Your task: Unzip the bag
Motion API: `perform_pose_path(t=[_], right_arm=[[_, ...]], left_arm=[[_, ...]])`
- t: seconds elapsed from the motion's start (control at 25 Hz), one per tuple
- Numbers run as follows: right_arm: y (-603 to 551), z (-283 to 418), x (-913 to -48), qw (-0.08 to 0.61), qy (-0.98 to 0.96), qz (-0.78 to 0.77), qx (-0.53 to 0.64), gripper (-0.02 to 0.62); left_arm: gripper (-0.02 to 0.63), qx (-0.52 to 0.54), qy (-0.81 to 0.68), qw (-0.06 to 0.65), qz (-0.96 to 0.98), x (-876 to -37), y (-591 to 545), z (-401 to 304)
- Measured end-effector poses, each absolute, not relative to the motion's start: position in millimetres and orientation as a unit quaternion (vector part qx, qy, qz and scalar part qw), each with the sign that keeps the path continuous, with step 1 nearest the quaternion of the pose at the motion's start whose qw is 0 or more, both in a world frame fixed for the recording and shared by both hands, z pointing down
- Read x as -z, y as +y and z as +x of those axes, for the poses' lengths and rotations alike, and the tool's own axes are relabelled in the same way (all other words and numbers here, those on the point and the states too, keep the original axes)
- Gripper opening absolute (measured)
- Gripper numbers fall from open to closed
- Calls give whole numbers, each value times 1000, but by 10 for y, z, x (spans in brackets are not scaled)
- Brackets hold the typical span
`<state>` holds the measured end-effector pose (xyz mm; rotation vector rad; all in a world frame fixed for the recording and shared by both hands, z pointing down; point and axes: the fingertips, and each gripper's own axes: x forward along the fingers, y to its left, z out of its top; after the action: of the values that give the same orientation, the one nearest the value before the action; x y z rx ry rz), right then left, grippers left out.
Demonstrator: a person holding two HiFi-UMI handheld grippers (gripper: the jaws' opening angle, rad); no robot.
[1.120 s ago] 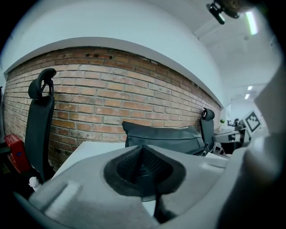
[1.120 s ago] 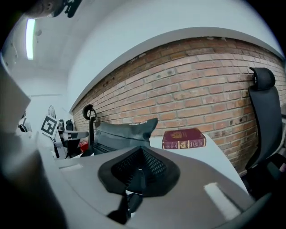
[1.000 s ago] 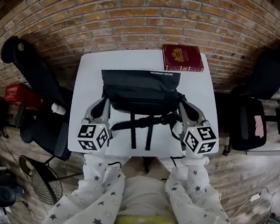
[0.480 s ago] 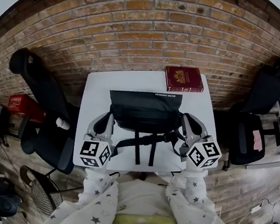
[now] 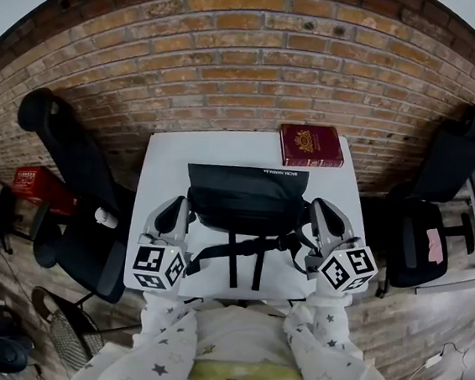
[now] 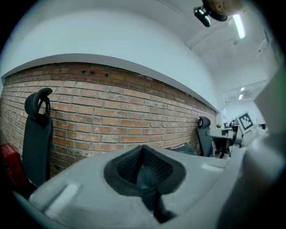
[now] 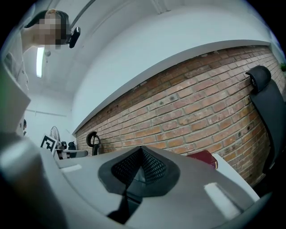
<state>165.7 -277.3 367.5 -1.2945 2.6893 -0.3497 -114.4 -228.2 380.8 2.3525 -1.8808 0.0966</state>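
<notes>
A black bag [image 5: 246, 196] with dangling straps lies in the middle of a small white table [image 5: 158, 161]; only its far corner [image 6: 181, 148] peeks into the left gripper view. My left gripper [image 5: 174, 212] hovers at the bag's near left corner, my right gripper [image 5: 321, 216] at its near right corner. Both are shut with nothing between their jaws, and both tilt upward toward the brick wall. Neither touches the bag as far as I can tell. In the gripper views the closed black pads [image 6: 144, 167] [image 7: 140, 166] fill the foreground.
A dark red book [image 5: 310, 145] [image 7: 203, 158] lies at the table's far right corner. Black office chairs stand left [image 5: 72, 159] and right [image 5: 445, 177] of the table. A brick wall [image 5: 233, 66] runs behind it. A red box [image 5: 34, 181] sits on the floor at left.
The head view has tilted up, so the table and bag sit lower and smaller in frame. Both grippers stay at the bag's near corners, still shut.
</notes>
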Motion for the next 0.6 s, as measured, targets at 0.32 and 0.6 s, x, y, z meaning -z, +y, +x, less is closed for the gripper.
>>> perform_pose_path(t=[0.32,0.6], right_arm=[[-2765,1709,-3680,76,892,-431,115,6],[-2766,1721,-3681,70,893,-432,110,6]], left_arm=[[-2,-32,-632,60,772,-3778,-2293,-1227],[-2,-34,-634,57,770,-3763,-2296,-1226]])
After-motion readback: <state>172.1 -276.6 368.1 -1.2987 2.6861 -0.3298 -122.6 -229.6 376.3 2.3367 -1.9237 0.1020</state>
